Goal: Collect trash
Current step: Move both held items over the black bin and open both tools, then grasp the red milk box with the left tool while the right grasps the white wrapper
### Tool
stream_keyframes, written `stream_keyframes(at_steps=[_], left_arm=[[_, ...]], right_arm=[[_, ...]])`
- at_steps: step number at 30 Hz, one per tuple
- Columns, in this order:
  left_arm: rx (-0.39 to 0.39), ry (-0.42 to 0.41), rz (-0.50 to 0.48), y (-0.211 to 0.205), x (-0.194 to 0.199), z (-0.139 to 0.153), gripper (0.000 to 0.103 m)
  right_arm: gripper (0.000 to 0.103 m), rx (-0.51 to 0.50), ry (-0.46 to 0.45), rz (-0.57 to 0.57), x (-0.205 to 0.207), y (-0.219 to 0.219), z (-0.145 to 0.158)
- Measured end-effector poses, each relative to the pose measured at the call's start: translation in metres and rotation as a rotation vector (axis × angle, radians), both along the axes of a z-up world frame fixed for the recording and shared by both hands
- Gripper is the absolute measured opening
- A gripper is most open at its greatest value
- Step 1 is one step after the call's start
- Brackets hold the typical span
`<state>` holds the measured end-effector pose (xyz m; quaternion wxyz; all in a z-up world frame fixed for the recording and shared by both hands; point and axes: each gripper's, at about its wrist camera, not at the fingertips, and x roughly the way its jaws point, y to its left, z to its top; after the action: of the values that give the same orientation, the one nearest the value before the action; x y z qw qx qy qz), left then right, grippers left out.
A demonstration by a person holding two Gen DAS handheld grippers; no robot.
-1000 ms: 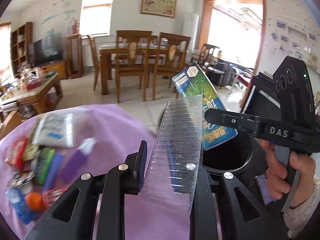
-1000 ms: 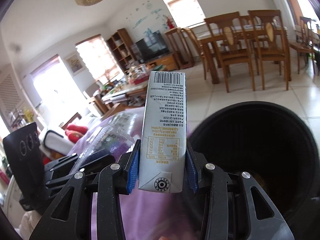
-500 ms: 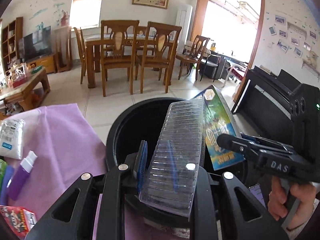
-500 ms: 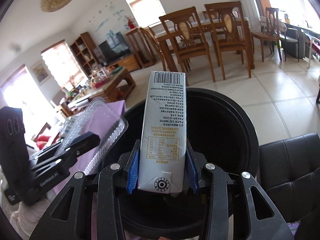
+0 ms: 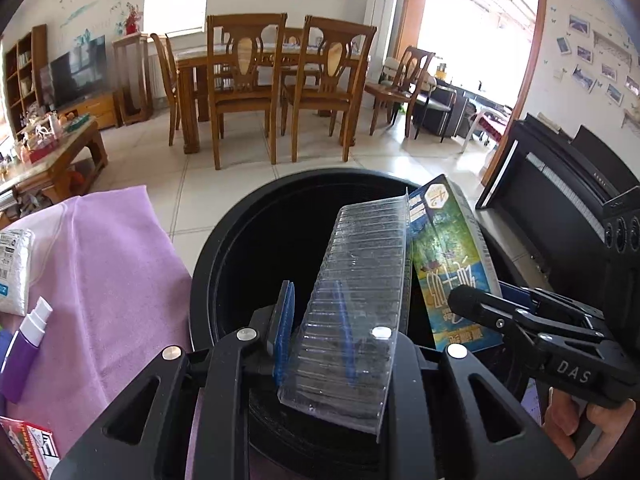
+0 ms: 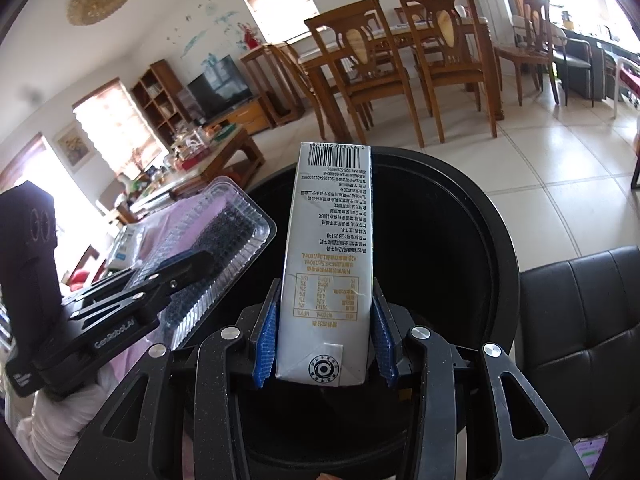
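Note:
My left gripper [image 5: 316, 332] is shut on a clear ribbed plastic tray [image 5: 360, 300] and holds it over the open mouth of a round black trash bin [image 5: 224, 248]. My right gripper [image 6: 324, 344] is shut on a milk carton [image 6: 332, 256] and holds it upright over the same bin [image 6: 492, 240]. In the left wrist view the carton [image 5: 448, 264] and the right gripper [image 5: 480, 308] are just right of the tray. In the right wrist view the tray [image 6: 208, 256] and the left gripper [image 6: 172, 280] are at the left.
A purple cloth [image 5: 100, 272] left of the bin holds a purple spray bottle [image 5: 24, 352], a white packet [image 5: 12, 268] and a red packet [image 5: 28, 448]. A black leather seat [image 6: 580, 320] is right of the bin. A black piano [image 5: 560, 200] stands behind it. Dining chairs [image 5: 240, 88] are farther off.
Both grippers moved from above the purple cloth to over the bin's mouth, still holding the tray and the carton. The litter on the cloth has slid off to the left of view.

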<state>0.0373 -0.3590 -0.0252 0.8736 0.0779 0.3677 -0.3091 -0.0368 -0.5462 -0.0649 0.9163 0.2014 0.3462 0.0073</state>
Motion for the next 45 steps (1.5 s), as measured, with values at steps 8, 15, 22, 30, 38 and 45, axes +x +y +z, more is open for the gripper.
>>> stream_keyframes(at_steps=[8,15,22,30,38,45], left_arm=[[0.024,-0.003,-0.001,-0.005,-0.005,0.001,0.026],[0.018,-0.075,0.023,-0.002,-0.014,0.013,0.07],[-0.016,-0.105,0.025,0.01,-0.022,0.025,0.07],[-0.063,-0.111,0.048,0.042,-0.026,0.033,0.07],[-0.111,-0.13,0.141,0.113,-0.015,0.049,0.07],[-0.138,-0.138,0.301,0.212,0.016,0.058,0.07]], right_arm=[[0.042,0.002,0.01,-0.009,0.001,0.008,0.001],[0.055,-0.018,0.0,-0.001,0.0,0.011,0.003],[0.055,-0.038,-0.008,0.003,-0.004,0.017,0.007],[0.055,-0.064,-0.026,0.025,-0.004,0.032,0.019],[0.055,-0.103,-0.04,0.108,0.015,0.087,0.037],[0.06,-0.125,-0.047,0.212,0.047,0.163,0.049]])
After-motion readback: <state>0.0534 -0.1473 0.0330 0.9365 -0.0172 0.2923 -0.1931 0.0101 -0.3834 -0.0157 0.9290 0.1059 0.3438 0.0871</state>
